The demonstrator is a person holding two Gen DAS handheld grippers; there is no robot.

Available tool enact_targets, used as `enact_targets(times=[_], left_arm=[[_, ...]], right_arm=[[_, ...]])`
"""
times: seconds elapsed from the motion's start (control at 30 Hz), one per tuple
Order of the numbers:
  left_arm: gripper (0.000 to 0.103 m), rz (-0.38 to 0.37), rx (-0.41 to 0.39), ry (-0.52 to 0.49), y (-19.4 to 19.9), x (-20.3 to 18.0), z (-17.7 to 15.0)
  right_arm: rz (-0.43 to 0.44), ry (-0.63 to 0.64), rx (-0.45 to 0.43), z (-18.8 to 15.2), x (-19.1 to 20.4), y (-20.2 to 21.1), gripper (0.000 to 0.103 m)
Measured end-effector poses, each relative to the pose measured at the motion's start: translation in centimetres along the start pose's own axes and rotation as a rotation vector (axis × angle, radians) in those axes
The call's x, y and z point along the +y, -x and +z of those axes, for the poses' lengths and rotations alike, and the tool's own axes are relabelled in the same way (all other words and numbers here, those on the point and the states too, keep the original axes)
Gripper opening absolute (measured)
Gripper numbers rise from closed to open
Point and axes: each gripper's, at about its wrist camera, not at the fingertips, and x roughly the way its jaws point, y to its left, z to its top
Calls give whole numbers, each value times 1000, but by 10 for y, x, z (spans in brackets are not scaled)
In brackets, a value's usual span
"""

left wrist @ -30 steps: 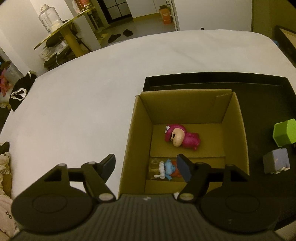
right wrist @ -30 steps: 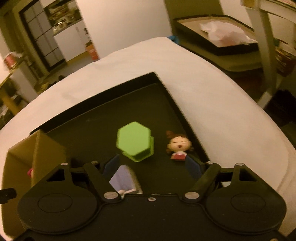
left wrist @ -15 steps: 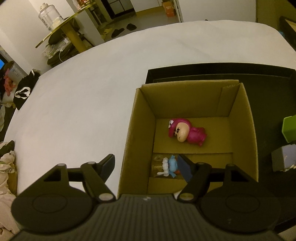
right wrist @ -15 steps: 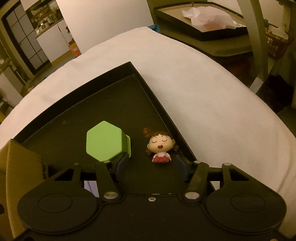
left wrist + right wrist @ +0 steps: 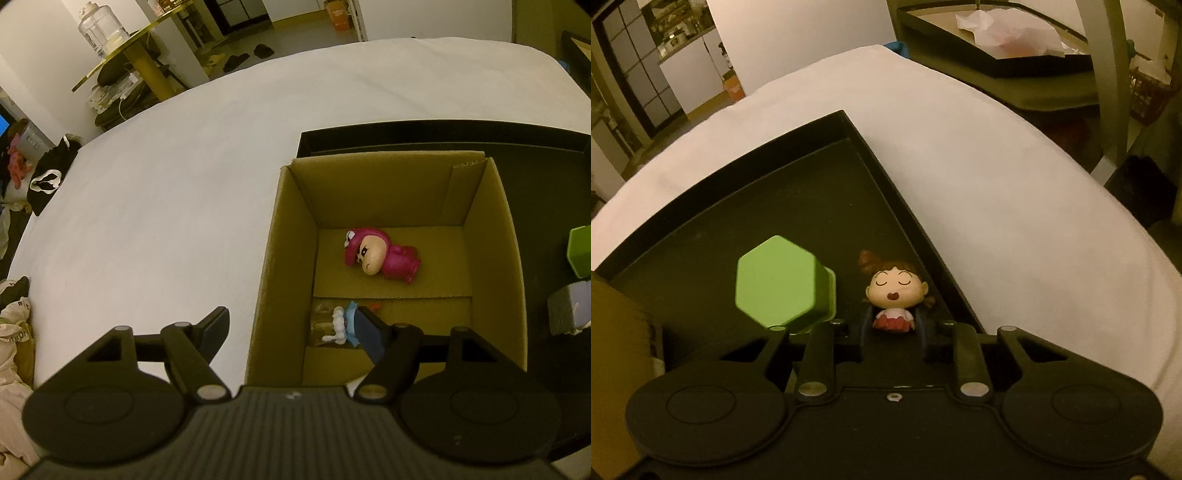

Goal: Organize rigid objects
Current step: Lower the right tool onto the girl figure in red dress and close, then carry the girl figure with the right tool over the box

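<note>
The right gripper (image 5: 892, 330) was clenched on the small brown-haired, closed-eyed doll figurine in a red skirt (image 5: 895, 291), its fingers pressed against the doll's sides near the right rim of the black rectangular tray (image 5: 908, 206). Just left of the doll stood the green hexagonal plastic block (image 5: 779, 284), close beside the gripper's left finger. The left gripper (image 5: 291, 328) was released, jaws spread wide: one finger hung over the white table cover (image 5: 166, 192), the other over the open brown cardboard box (image 5: 491, 236). On the box floor lay a pink-hooded doll figurine (image 5: 380, 254), and nearer the front wall a blue and white figurine (image 5: 343, 325), half hidden by the finger and hard to make out. Right of the box, a grey block (image 5: 570, 306) was cut off by the frame edge.
</note>
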Motion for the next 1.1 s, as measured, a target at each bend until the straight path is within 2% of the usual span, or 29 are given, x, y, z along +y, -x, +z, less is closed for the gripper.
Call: enact_targets(times=[0.27,1.1], left_arm=[[73,-18,-16,19,8,7,-5],[73,-88,-13,90,2,34,-18]], right_arm=[[63,-5,-27,-2,3,19,24],[132,76,-164,15,30,69,24]])
